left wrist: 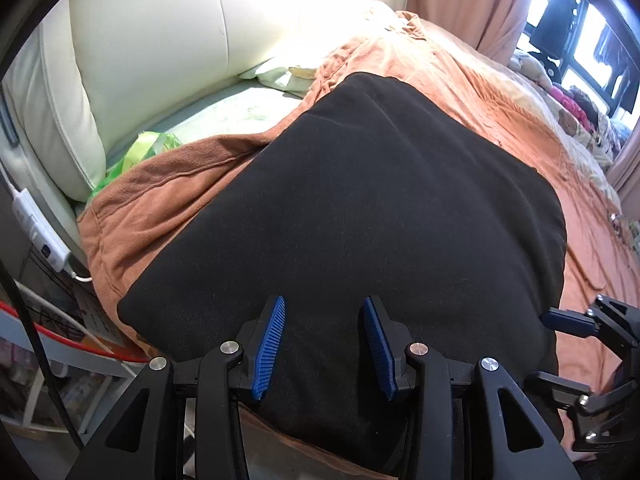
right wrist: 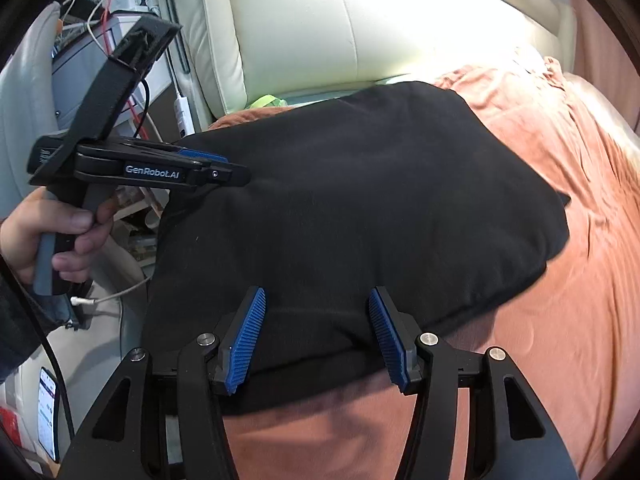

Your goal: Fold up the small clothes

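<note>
A black, soft, folded piece of clothing (left wrist: 360,216) lies flat on an orange-brown fleece blanket (left wrist: 168,196) that covers the bed. It forms a broad, rounded rectangle, and its near edge reaches almost to the near border of the blanket.

The left hand-held gripper (left wrist: 324,344) is above the near edge of the black clothing. Its two blue ribbed fingers (left wrist: 270,346) stand apart with only black cloth visible between them, and they hold nothing. In the right wrist view the same left hand-held gripper (right wrist: 224,168) is seen from the side, at the left edge of the clothing (right wrist: 352,208), and the person's left hand (right wrist: 52,240) holds its grey handle.

The right hand-held gripper (right wrist: 320,340) is also spread wide, with its blue fingers (right wrist: 246,344) over the near edge of the clothing, where the black cloth meets the blanket (right wrist: 560,280). It grips nothing. In the left wrist view the right hand-held gripper (left wrist: 568,320) shows at the right border, just beside the edge of the clothing.

Behind the bed stands a cream leather padded headboard (left wrist: 152,40). A white power strip (left wrist: 36,224) hangs at the left of the bed.
</note>
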